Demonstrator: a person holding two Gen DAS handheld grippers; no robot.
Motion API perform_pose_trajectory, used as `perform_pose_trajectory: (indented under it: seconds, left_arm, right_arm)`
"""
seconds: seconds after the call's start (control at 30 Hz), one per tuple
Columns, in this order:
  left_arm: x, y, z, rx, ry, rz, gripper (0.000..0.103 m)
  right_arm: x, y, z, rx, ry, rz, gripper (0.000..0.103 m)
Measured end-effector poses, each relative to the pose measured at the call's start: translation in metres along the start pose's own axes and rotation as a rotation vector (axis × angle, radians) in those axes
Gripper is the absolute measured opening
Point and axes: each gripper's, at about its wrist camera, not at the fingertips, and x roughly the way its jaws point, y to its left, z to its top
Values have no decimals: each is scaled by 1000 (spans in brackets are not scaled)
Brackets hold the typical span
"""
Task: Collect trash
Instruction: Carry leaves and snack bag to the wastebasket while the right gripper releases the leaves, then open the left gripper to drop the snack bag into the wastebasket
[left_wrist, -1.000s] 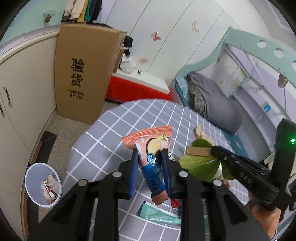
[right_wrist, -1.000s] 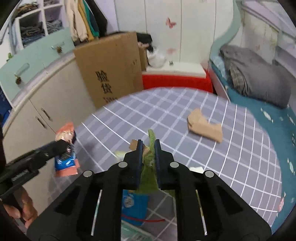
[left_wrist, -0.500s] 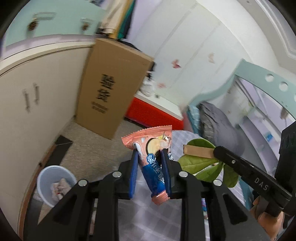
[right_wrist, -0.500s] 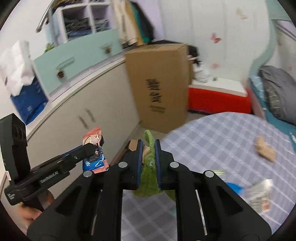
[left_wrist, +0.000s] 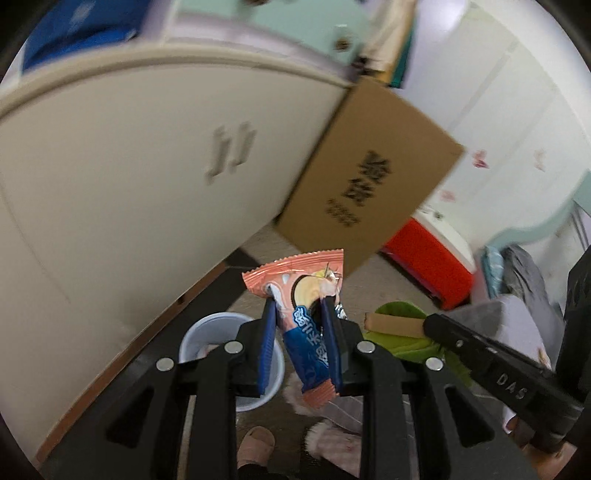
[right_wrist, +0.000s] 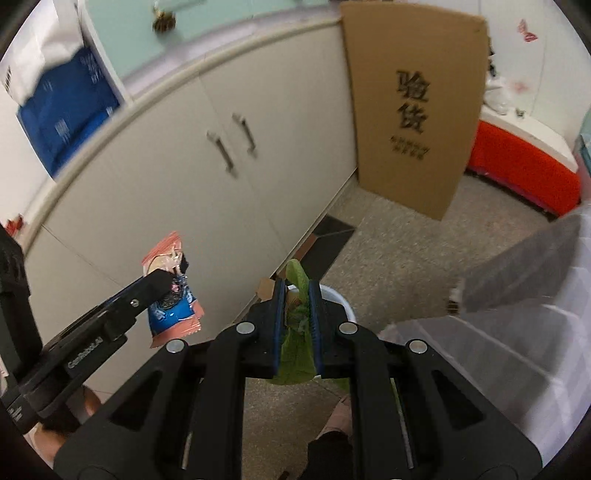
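My left gripper (left_wrist: 299, 306) is shut on a pink and blue cookie wrapper (left_wrist: 308, 343), which stands upright between the pads. Directly below it on the floor is a pale round trash bin (left_wrist: 207, 338) with some scraps inside. My right gripper (right_wrist: 296, 291) is shut on a bunch of green leaves (right_wrist: 295, 347) together with a brown paper scrap (left_wrist: 391, 322). The bin's rim (right_wrist: 341, 301) shows just behind the right fingers. In the right wrist view the left gripper (right_wrist: 173, 282) hangs at the left with the wrapper (right_wrist: 171, 314).
Cream cabinet doors (right_wrist: 207, 192) stand close behind the bin, with a tall cardboard box (right_wrist: 410, 110) leaning on them. A red storage box (right_wrist: 524, 162) lies further back. The table's grey checked cloth (right_wrist: 517, 332) hangs at the right. A person's slippered foot (left_wrist: 255, 445) is below.
Both grippers have swung away from the table toward the cabinet and sunk lower, each keeping its hold. The bin has come from the far left to right under them.
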Motion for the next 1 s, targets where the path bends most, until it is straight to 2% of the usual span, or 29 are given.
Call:
perform_pose_trajectory:
  seconds: [0.1, 0.17, 0.2, 0.3, 0.57, 0.83, 1.0]
  left_arm:
    - [21, 24, 1, -33, 23, 40, 24]
    - [34, 37, 0, -46, 43, 64, 24]
    - [41, 43, 0, -46, 54, 77, 24]
    - [54, 52, -4, -54, 78, 84, 24]
    - [74, 47, -14, -42, 116, 78, 24]
    - [80, 40, -14, -12, 125, 85, 24]
    - [86, 33, -12, 11, 134, 91, 24]
  right_arm:
    - [35, 11, -1, -3, 11, 16, 17]
    - [53, 15, -3, -6, 21, 19, 43]
    - [61, 15, -5, 0, 21, 0, 60]
    - [75, 9, -11, 26, 51, 16, 61]
    - [80, 3, -22, 24, 69, -24, 62]
    - [71, -4, -23, 53, 47, -54, 64]
    - [59, -11, -23, 84, -5, -82, 66]
